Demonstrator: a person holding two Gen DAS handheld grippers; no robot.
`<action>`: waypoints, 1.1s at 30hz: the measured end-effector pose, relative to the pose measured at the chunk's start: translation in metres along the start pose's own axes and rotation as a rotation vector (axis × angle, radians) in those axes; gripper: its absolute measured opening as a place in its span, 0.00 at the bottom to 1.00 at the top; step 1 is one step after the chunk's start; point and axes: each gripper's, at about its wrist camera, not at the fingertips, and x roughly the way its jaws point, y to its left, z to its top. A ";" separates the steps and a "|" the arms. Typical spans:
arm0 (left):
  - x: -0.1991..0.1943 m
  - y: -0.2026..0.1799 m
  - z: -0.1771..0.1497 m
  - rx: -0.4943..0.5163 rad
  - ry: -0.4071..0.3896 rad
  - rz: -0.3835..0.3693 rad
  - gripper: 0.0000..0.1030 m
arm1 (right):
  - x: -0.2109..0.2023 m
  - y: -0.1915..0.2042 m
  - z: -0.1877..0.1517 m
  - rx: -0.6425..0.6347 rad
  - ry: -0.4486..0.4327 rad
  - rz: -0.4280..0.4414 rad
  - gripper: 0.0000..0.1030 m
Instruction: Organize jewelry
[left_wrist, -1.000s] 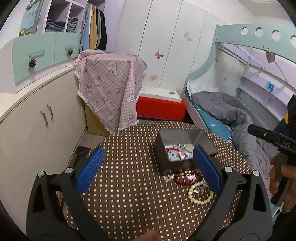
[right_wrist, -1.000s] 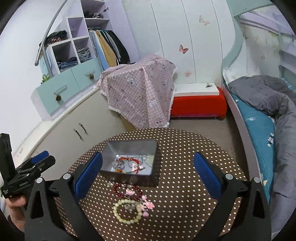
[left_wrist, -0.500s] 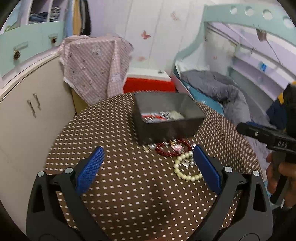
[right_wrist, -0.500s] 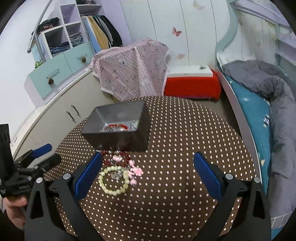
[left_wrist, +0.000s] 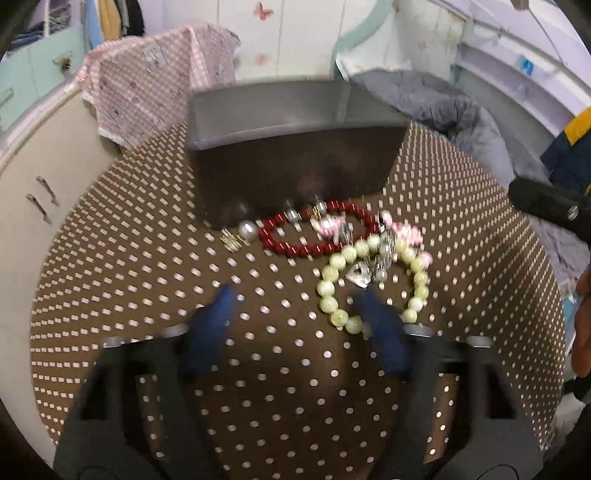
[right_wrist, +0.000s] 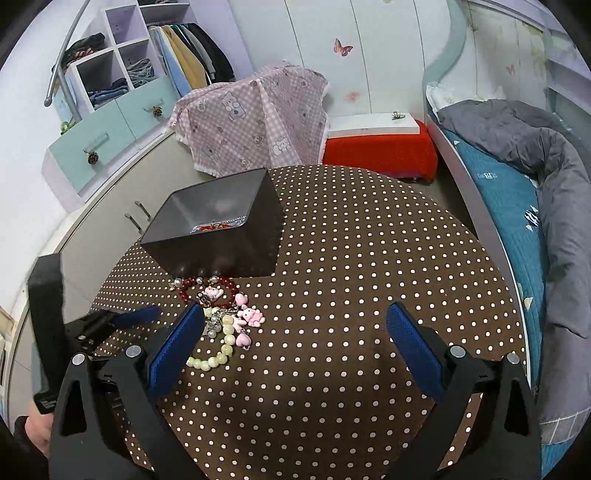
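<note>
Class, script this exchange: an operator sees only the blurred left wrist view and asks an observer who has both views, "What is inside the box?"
Observer: The right wrist view looks into the box. Red and silver jewelry lies on its floor.
Operator: Where is the right tool?
Observer: The right tool is open and empty. It is over the table, to the right of the cream bracelet.
Operator: What are the pink blurs?
Observer: One is a pink bear charm, lying beside the bracelet.
</note>
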 end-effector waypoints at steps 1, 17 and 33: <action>0.000 -0.003 0.000 0.027 -0.012 0.009 0.39 | 0.001 0.000 0.000 -0.001 0.002 0.003 0.92; -0.067 0.016 -0.027 0.015 -0.116 -0.099 0.09 | 0.021 0.026 -0.015 -0.094 0.063 0.029 0.92; -0.046 0.062 -0.045 -0.108 -0.055 -0.060 0.09 | 0.065 0.063 -0.020 -0.275 0.150 0.040 0.43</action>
